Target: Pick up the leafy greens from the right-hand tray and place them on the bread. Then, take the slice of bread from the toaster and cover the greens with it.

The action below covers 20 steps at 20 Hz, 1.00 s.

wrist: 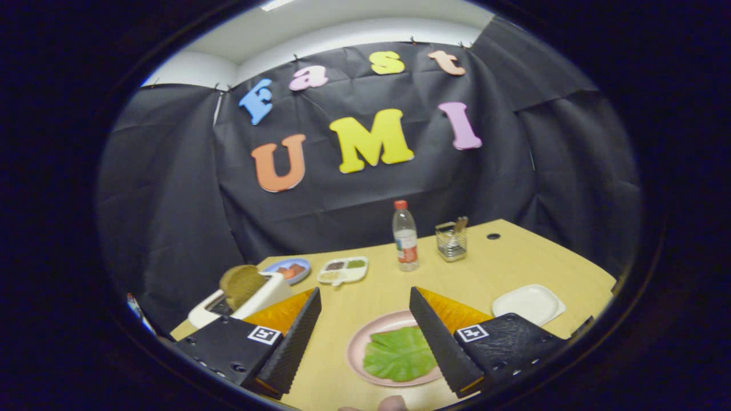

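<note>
A green leaf (398, 354) lies on a pink plate (360, 337) on the wooden table, between my fingers and close to the right one, which covers the plate's right side. Whether bread lies under the leaf I cannot tell. My gripper (365, 305) is open, held above the table with nothing between its fingers. Beyond the left finger stands a white toaster (268, 294) with a brown slice of bread (240, 283) sticking up out of its slot.
A white square tray (528, 303) sits beyond the right finger. Farther back stand a water bottle (405, 237), a wire holder (451, 241), a white divided dish (342, 269) and a blue plate (290, 269) with food. A fingertip (393, 403) shows beneath the plate.
</note>
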Each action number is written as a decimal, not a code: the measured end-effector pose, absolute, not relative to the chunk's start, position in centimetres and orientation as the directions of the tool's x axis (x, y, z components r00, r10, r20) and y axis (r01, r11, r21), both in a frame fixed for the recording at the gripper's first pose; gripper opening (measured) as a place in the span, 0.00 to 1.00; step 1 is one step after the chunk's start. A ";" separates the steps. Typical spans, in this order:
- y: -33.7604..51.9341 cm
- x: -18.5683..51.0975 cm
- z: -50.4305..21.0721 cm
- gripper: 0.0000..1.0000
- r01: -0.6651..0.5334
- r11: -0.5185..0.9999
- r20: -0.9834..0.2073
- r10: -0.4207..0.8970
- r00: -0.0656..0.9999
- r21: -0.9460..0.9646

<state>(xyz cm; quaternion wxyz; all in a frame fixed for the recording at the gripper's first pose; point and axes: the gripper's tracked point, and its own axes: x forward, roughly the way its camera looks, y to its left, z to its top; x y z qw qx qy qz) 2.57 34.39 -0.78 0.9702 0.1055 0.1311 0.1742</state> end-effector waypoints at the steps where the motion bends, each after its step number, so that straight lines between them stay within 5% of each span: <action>1: 37.5 1.6 -0.2 0.96 -0.342 0.905 -0.207 0.396 0.895 0.254; 13: 53.5 2.9 -2.1 0.95 -0.350 0.932 -0.305 0.361 0.881 0.094; 15: 54.0 4.0 -2.9 0.86 -0.322 0.942 -0.342 0.335 0.878 0.098; 20: 53.9 5.5 -5.0 0.41 -0.253 0.955 -0.444 0.295 0.846 0.152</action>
